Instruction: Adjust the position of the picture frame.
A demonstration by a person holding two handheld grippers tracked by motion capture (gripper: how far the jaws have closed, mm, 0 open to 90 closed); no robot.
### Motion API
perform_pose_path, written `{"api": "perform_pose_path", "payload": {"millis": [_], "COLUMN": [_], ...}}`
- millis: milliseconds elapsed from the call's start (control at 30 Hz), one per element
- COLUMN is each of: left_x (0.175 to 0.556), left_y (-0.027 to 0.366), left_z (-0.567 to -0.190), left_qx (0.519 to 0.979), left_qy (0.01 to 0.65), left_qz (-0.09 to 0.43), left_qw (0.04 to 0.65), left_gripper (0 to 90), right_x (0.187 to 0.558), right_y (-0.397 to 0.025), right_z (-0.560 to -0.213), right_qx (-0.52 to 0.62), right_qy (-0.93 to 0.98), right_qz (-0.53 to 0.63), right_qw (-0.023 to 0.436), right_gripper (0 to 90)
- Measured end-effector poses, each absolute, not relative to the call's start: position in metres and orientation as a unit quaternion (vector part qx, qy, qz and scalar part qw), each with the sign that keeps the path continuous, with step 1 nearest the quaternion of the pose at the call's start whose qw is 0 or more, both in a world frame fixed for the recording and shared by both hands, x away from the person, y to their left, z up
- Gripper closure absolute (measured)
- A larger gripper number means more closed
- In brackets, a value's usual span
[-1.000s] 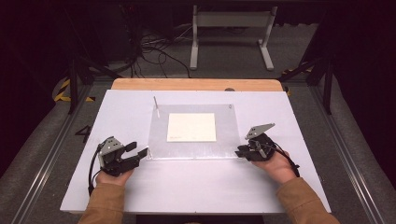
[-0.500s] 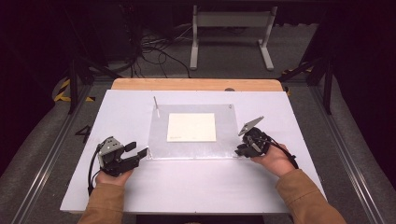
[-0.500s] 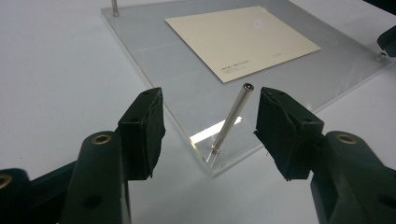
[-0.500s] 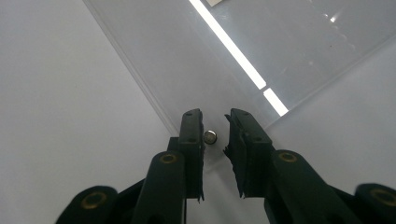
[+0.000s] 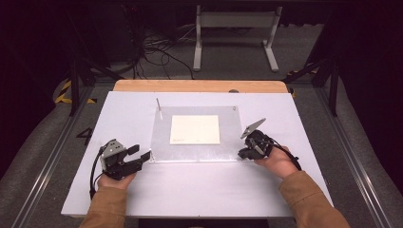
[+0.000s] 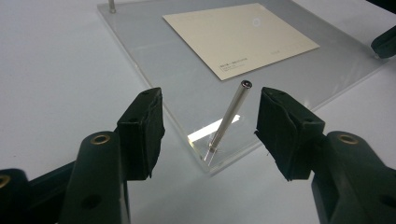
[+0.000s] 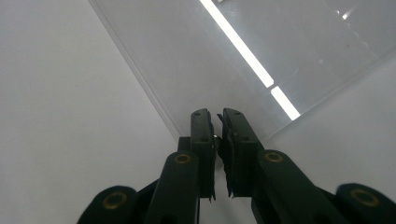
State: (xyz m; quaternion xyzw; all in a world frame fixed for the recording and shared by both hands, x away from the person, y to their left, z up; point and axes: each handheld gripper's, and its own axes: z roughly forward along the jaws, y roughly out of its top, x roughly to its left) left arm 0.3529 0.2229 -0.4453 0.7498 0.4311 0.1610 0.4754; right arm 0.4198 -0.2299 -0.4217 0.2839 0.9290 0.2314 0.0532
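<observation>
- Sleeves in tan cloth came in from the near edge of the white table (image 5: 199, 190), one forearm at each side.
- At the near left, the left gripper (image 5: 140, 157) lay low over the table just off the near left corner of a clear acrylic plate (image 5: 195, 154). Its jaws stood wide apart and held nothing.
- Between those spread jaws, in the left gripper view, a thin metal pin (image 6: 229, 115) rose tilted from the plate's corner, touching neither pad.
- At the near right, the right gripper (image 5: 243, 154) pointed down at the plate's near right corner, a grey three-cornered piece on its top.
- In the right gripper view its jaws were almost together, a narrow slit left between them, with a small bright bit seen in the slit (image 7: 216, 138); whether that was a pin being pinched could not be told.
- On the middle of the plate lay a cream card (image 5: 195, 129), flat, well apart from both grippers.
- At the plate's far left corner another metal pin (image 5: 159, 107) stood leaning.
- Beyond the white top ran a wooden table edge (image 5: 199, 86).
- Farthest off, on the grey floor, lay loose black cables (image 5: 157, 50) and a white metal stand (image 5: 235, 28).
</observation>
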Motion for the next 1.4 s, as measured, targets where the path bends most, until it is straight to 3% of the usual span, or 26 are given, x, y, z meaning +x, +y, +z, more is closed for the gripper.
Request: {"api": "perform_pose_path", "payload": {"millis": [233,967,1100,1200,1267,1400], "left_x": [0.353,0.351,0.352,0.352,0.351,0.353], "left_y": [0.224,0.229,0.226,0.224,0.219,0.214], "left_z": [-0.445,-0.449,-0.448,-0.448,-0.447,-0.443], "left_qx": [0.748,0.75,0.76,0.773,0.784,0.8], "left_qy": [0.435,0.466,0.458,0.444,0.428,0.409], "left_qz": [0.16,0.139,0.139,0.138,0.155,0.186], "left_qw": [0.475,0.449,0.439,0.432,0.421,0.397], "left_gripper": [41.3,42.5,52.2,69.5,81.2,84.7], "right_x": [0.412,0.319,0.315,0.318,0.319,0.317], "right_y": [-0.221,-0.194,-0.193,-0.197,-0.2,-0.207], "right_z": [-0.42,-0.425,-0.426,-0.426,-0.424,-0.414], "right_qx": [0.248,0.138,0.139,0.149,0.151,0.152], "right_qy": [0.945,0.962,0.96,0.956,0.951,0.941], "right_qz": [0.211,0.237,0.242,0.252,0.269,0.302], "right_qw": [0.039,0.004,0.003,-0.016,-0.008,0.009], "right_gripper": [83.1,82.8,82.0,80.6,72.6,70.0]}}
